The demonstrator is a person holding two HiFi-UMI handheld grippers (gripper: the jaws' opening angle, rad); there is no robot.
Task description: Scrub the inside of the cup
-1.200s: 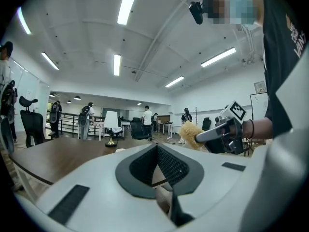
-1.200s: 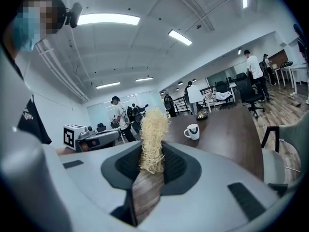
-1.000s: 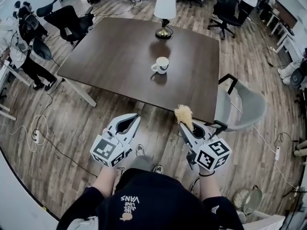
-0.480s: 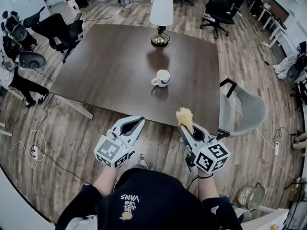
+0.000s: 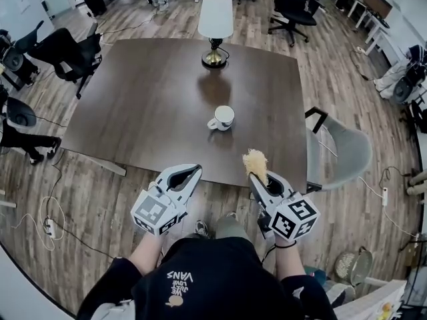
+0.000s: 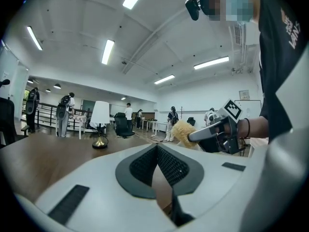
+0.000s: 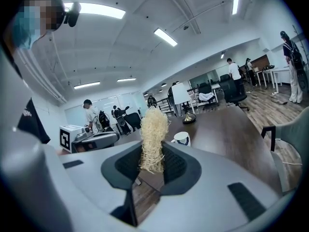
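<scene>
My right claw (image 5: 254,177) clamps the scrubber (image 5: 255,161), left claw (image 5: 192,173) pinched together empty, cup (image 5: 222,117) well apart at twelve o'clock (scrubbed or not, can't tell).

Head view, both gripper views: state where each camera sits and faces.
Head view: on the head, steeply down at table, cup, left gripper, right gripper, forearms.
Left gripper view: along its shut empty jaws toward the lamp; torso right.
Right gripper view: along jaws gripping the scrubber toward the cup; torso left.
All share the lamp.

Ceiling strip lights (image 6: 107,58) shine bright; frames are sharp, fisheye-bent, dark-cornered.
</scene>
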